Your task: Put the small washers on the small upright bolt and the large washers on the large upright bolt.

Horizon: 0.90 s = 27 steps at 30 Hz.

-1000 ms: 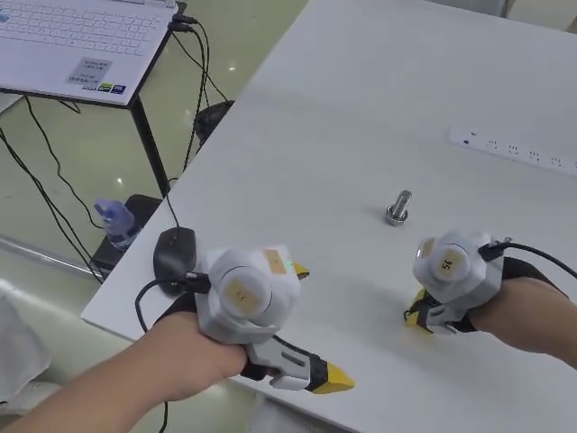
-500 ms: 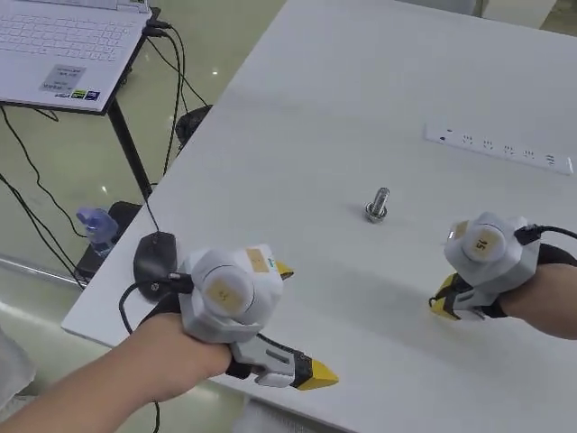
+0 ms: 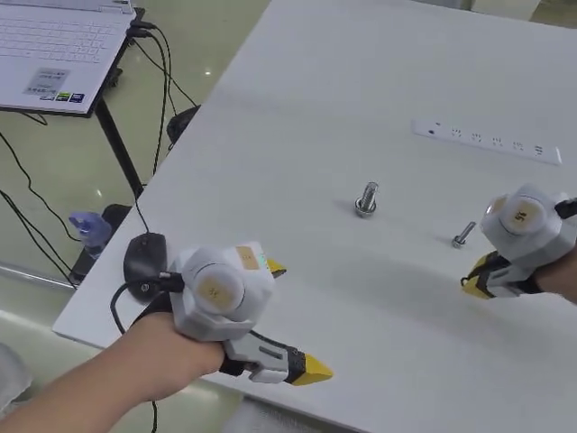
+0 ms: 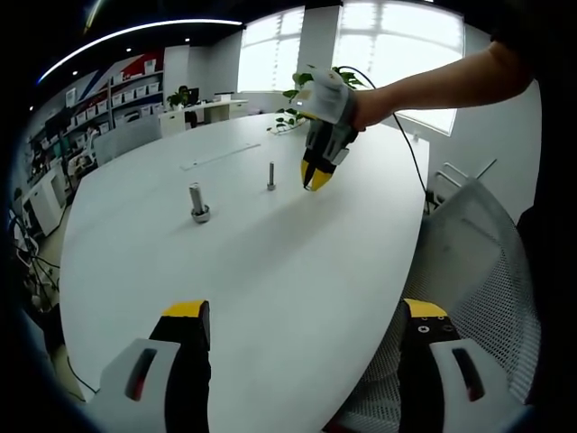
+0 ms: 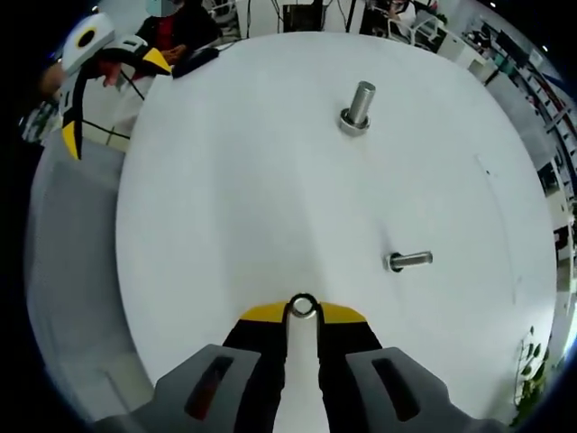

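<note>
We work at a long white table (image 3: 297, 108) in a bright office. Left of the large bolt (image 3: 366, 198) and nearer us, our left gripper (image 3: 296, 317) hovers empty with its jaws spread wide, likely parked clear of the work. Right of that bolt stands the small bolt (image 3: 462, 235). Further right, our right gripper (image 3: 475, 286) pinches a washer (image 5: 294, 305), seemingly ready to carry it to a bolt.

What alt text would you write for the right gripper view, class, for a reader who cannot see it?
The right gripper pinches a washer between its yellow tips over a white table. Ahead stand a small bolt and, farther, a large bolt.
</note>
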Each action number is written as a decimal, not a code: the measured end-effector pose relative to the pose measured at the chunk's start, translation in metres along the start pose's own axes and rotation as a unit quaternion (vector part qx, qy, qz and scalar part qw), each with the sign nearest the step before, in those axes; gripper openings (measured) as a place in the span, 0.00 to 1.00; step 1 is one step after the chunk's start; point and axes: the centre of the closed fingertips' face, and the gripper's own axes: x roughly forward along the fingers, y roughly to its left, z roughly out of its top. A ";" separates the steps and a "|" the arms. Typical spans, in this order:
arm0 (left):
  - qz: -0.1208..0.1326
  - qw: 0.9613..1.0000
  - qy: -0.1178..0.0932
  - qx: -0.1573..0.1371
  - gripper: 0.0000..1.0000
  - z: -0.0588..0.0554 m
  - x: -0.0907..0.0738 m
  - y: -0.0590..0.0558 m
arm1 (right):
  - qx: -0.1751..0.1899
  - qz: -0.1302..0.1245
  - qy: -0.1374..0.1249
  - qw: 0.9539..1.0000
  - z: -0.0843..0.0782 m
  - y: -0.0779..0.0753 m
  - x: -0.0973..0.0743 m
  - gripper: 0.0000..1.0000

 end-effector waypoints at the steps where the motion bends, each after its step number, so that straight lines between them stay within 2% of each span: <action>1: 0.000 1.000 0.000 0.000 0.86 0.000 0.001 0.000 | 0.001 -0.001 0.000 1.000 0.000 -0.002 -0.002 0.13; 16: -0.003 1.000 0.006 0.001 0.85 -0.001 0.003 0.001 | 0.009 -0.031 -0.008 0.999 0.013 -0.049 -0.020 0.13; 27: -0.003 1.000 0.008 0.001 0.84 -0.002 0.004 0.007 | 0.006 -0.043 -0.013 0.999 0.025 -0.073 -0.025 0.12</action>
